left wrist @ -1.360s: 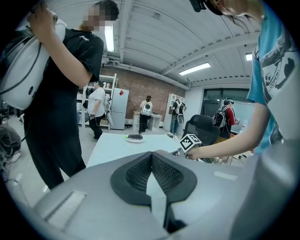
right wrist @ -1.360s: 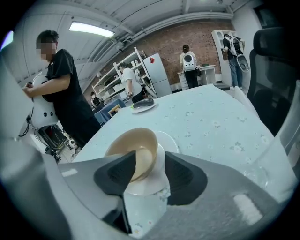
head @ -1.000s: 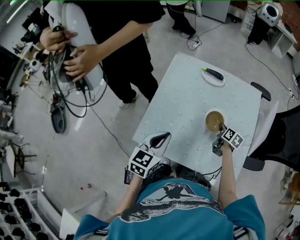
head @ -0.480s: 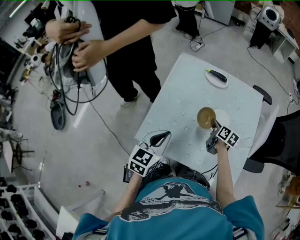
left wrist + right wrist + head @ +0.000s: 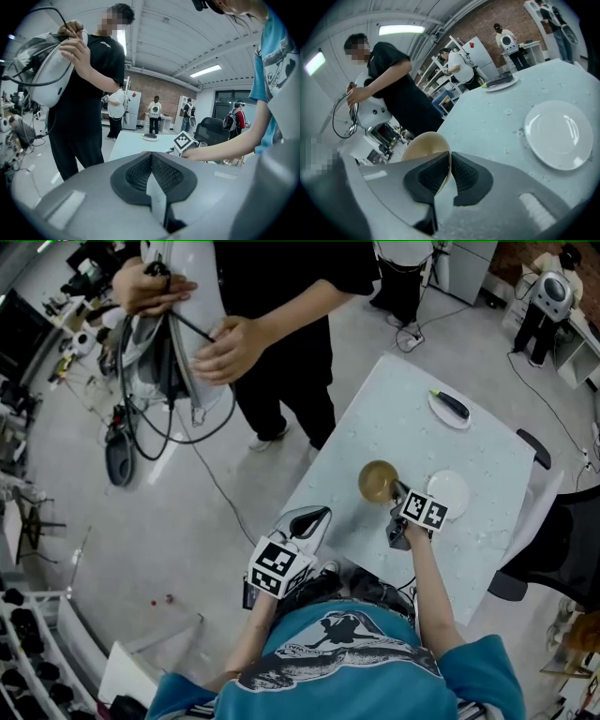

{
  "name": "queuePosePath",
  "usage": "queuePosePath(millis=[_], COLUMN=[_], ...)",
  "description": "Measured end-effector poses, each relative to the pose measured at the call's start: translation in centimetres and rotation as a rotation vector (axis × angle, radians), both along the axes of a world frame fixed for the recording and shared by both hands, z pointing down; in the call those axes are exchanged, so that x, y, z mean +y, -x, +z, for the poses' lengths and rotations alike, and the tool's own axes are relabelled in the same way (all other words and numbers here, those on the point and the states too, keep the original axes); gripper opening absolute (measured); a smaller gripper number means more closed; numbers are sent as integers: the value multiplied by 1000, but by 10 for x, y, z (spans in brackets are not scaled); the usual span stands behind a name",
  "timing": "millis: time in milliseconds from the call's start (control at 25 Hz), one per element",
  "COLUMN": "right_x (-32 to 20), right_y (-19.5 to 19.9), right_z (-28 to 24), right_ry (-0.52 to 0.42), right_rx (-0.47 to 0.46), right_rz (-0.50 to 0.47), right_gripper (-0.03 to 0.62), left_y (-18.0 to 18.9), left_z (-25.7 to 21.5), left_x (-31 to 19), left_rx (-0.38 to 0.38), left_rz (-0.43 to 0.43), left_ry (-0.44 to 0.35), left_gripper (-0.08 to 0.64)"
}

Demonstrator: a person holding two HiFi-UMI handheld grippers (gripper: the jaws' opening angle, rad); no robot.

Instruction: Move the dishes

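Right gripper (image 5: 449, 169): jaws are being held nearly together, clamped on the rim of the tan bowl (image 5: 423, 143), with one pad inside the wall and one outside. The bowl is being held tilted, with its inside showing in the right gripper view. In the head view it is being held over the middle of the pale table (image 5: 394, 423), just left of the empty white plate (image 5: 450, 495). Bowl and plate are apart, not overlapping. Whether the bowl's base is being kept clear of the tabletop cannot be told.

Left gripper (image 5: 151, 172): jaws are being kept closed pad to pad, with nothing between them. In the head view it is being held at the table's near-left corner, tips over the edge, well apart from the bowl. It is being pointed across the table, toward the arm that is carrying the right gripper.

A second plate (image 5: 448, 412) is sitting at the far corner of the table. A dark elongated item (image 5: 455, 405) with a green end is lying on it; what the item is cannot be made out. This plate is well apart from the white plate.

On the floor to the left of the table, a white device (image 5: 159, 324) looped with black cables is being handled by a standing person in black (image 5: 281, 334). A black chair (image 5: 562, 531) is standing at the table's right side.
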State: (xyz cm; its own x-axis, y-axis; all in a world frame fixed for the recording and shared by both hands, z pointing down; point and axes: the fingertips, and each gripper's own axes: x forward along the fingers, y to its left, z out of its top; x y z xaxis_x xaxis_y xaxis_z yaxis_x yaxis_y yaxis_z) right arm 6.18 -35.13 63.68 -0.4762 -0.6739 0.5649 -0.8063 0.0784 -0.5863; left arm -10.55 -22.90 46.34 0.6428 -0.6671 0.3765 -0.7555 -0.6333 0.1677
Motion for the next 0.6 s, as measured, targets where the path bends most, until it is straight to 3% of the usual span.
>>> queuePosePath(millis=[280,520,600], right_x=[13,26,25], right_y=[42,48,47], right_z=[33,39,34], right_ry=[51,51,35], right_rx=[107,123,117], right_rz=[-122,-110,-92], right_gripper=[20,28,78], left_y=[23,34,38], left_z=[6,3,3], left_x=[7,24,29], left_rx=[-1,3,4], left_rz=[-52,-61,-56], left_ry=[5,-1,-5], left_gripper=[12,12,12])
